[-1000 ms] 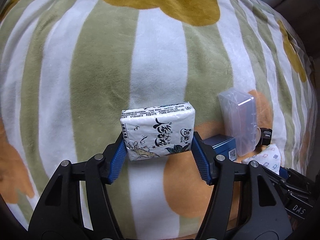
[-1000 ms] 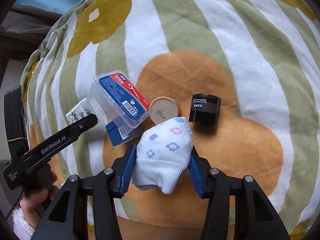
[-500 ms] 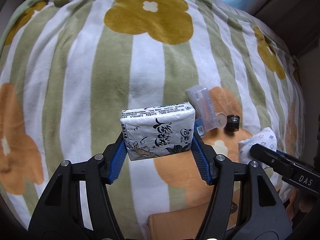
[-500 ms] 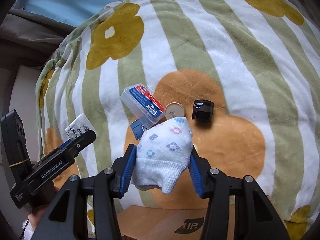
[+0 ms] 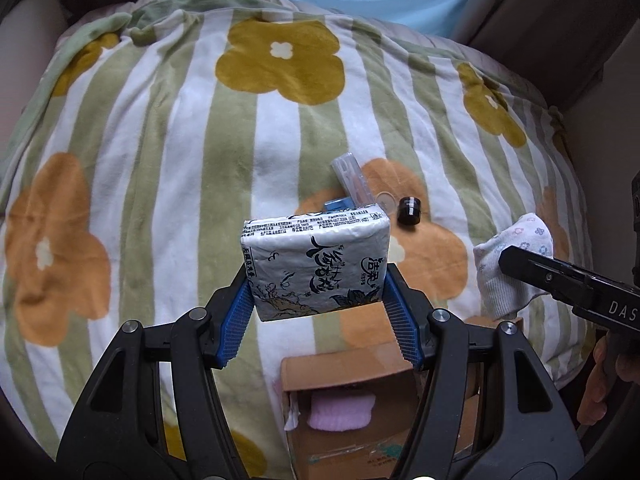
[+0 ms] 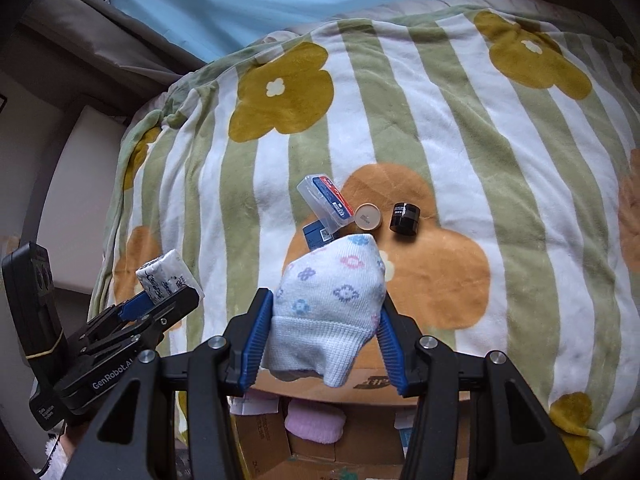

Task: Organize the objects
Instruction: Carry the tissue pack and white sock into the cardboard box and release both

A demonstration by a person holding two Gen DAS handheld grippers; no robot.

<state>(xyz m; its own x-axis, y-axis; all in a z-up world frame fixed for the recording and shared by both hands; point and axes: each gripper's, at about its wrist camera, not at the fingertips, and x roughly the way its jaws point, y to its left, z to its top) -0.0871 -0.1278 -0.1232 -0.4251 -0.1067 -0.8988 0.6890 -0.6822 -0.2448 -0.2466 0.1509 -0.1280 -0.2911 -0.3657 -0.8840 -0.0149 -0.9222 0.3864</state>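
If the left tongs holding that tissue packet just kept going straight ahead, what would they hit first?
Probably the striped flower blanket. The tissue packet in the left tongs would lead, perhaps reaching the clear plastic case and blue box first; depth is unclear.

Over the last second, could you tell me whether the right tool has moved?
Yes. The right tool, shut on the sock, has pulled back from the black jar, toward the cardboard box.

Both wrist views above blanket (image 5: 168,168)
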